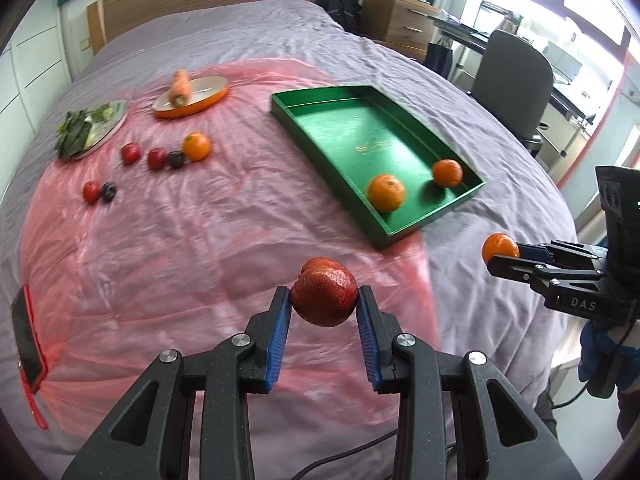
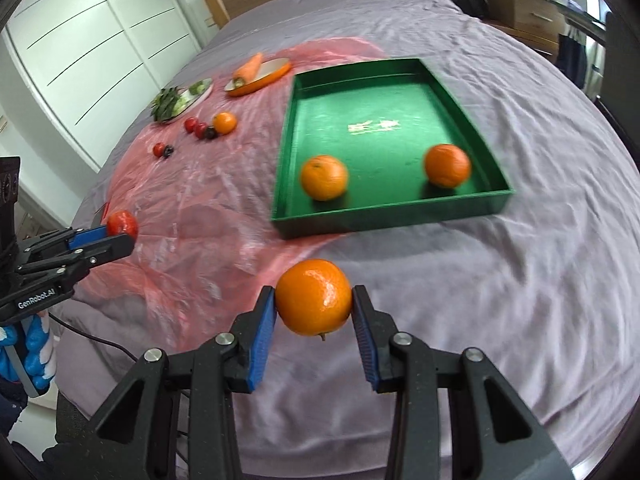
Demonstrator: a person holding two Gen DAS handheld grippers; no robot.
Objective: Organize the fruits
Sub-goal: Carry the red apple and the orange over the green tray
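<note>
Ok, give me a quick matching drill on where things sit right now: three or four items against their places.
Items:
1. red fruit
2. carrot
3. green tray
4. leafy greens

Places:
A. on the silver plate
B. holds two oranges
C. clamped in the left gripper
D. on the orange dish

Pairs: 1-C, 2-D, 3-B, 4-A

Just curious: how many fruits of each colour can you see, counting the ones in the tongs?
Round orange fruits: 4
Red round fruits: 4
Small dark purple fruits: 2
Total: 10
</note>
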